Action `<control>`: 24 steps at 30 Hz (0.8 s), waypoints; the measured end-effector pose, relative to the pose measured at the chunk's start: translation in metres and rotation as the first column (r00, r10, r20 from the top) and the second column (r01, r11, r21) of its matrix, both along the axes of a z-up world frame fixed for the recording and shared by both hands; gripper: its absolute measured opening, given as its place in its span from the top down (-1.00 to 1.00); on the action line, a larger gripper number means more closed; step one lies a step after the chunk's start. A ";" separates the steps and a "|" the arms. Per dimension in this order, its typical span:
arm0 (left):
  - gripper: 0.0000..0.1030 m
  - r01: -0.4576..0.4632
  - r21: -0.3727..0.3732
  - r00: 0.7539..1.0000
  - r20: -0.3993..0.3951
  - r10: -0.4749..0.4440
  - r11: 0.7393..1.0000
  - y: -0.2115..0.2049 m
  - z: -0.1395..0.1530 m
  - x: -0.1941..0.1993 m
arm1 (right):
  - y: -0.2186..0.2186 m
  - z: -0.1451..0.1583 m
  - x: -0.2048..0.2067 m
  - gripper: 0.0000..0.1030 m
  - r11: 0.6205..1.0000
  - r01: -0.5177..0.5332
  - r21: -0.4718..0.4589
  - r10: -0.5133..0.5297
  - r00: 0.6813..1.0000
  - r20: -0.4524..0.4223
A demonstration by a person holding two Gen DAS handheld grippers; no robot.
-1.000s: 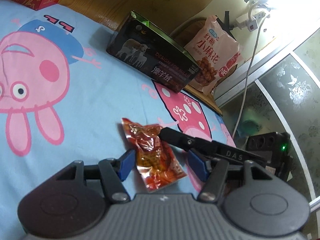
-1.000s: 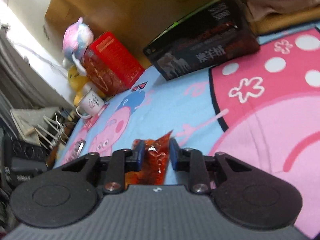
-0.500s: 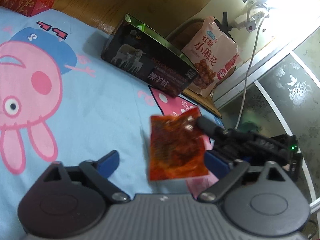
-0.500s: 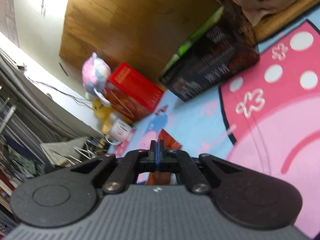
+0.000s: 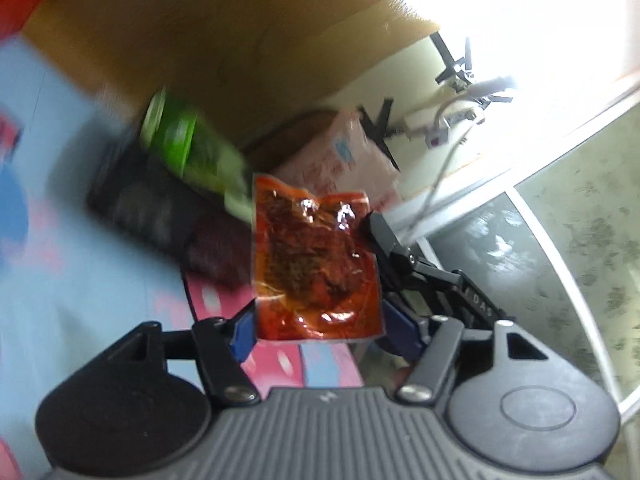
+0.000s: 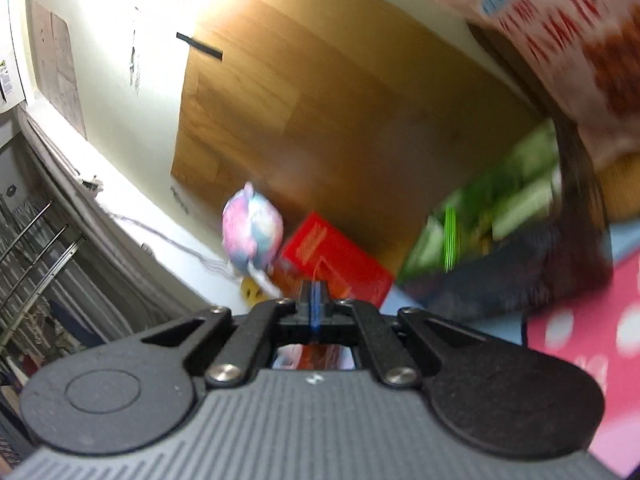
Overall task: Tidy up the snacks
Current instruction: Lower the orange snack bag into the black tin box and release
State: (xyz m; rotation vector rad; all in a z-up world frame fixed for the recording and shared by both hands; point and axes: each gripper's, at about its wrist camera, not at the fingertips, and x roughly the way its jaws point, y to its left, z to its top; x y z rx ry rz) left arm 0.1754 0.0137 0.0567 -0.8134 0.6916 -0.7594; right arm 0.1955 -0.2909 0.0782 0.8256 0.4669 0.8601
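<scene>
A red-orange snack packet (image 5: 316, 264) hangs in the air, pinched at its right edge by my right gripper (image 5: 370, 220), whose arm comes in from the right. In the right wrist view that gripper (image 6: 315, 300) is shut and a sliver of the packet (image 6: 320, 358) shows under the jaws. My left gripper (image 5: 320, 330) is open, its blue pads on either side of the packet's lower edge, not touching it. Behind stands an open dark box (image 5: 160, 208) with a green inside (image 6: 480, 232), and a pink snack bag (image 5: 344, 156) leans behind it, also seen top right (image 6: 560, 40).
A blue and pink cartoon cloth (image 5: 60, 264) covers the surface. A red box (image 6: 336, 264) and a plush toy (image 6: 250, 232) stand at the far end by a wooden board (image 6: 320, 120). White cables (image 5: 444, 152) and a glass door (image 5: 560, 240) lie to the right.
My right gripper has shut on the packet and lifted it off the cloth toward the dark box. Both views have swung upward and blurred; my left gripper stays open below.
</scene>
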 end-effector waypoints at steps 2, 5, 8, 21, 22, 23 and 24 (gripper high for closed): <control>-0.24 -0.035 0.059 0.999 0.025 0.034 0.998 -0.002 0.012 0.022 | 0.001 0.003 0.019 0.95 0.999 0.034 -0.032 -0.034 0.999 0.013; -0.24 -0.100 0.162 0.994 0.069 0.090 0.982 -0.007 0.026 0.059 | 0.004 -0.002 0.052 0.95 0.993 0.081 -0.080 -0.081 0.997 0.014; -0.30 -0.162 0.298 0.985 0.110 0.134 0.941 -0.017 0.027 0.097 | 0.008 -0.016 0.078 0.95 0.984 0.115 -0.134 -0.115 0.993 0.005; -0.57 -0.273 0.405 0.960 0.180 0.216 0.873 -0.023 0.029 0.082 | 0.016 -0.015 0.043 0.23 0.904 0.295 -0.310 -0.241 0.950 0.200; -0.57 -0.282 0.411 0.956 0.201 0.216 0.867 -0.020 0.032 0.071 | 0.014 -0.014 0.033 0.23 0.905 0.297 -0.305 -0.242 0.948 0.206; -0.57 -0.293 0.420 0.951 0.220 0.216 0.859 -0.023 0.037 0.060 | 0.014 -0.014 0.025 0.23 0.904 0.300 -0.306 -0.242 0.947 0.214; -0.57 -0.302 0.432 0.947 0.238 0.215 0.850 -0.023 0.039 0.047 | 0.012 -0.017 0.016 0.23 0.901 0.302 -0.312 -0.240 0.945 0.221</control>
